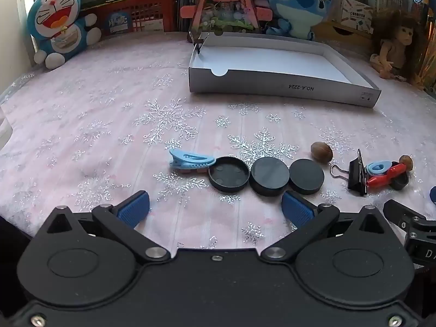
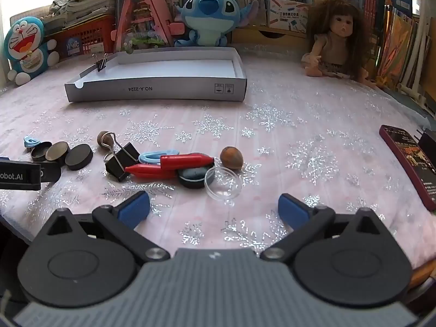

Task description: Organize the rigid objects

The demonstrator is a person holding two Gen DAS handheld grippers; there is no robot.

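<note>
The left gripper (image 1: 215, 208) has its blue-padded jaws spread fully apart, holding and touching nothing, hovering over the pink snowflake-patterned tabletop (image 1: 95, 125). The right gripper (image 2: 214, 208) is equally wide and empty.

Between the scattered items and the shallow white cardboard tray (image 1: 272, 81) at the back lies a broad band of bare cloth. A small black binder clip (image 1: 198, 42) grips the tray's far left corner. Plush toys, a doll and books line the rear edge; a dark red phone-like slab (image 2: 408, 160) sits at the right edge in the right view.

Just ahead of the left gripper lies a row of three round black caps (image 1: 269, 175), touching one another, with a light blue plastic clip (image 1: 190, 159) against the leftmost. Ahead of the right gripper, slightly left, a clear plastic dome (image 2: 223, 184) rests beside a red plastic clip (image 2: 169, 166), a large black binder clip (image 2: 121, 160) and a brown nut (image 2: 231, 158).
</note>
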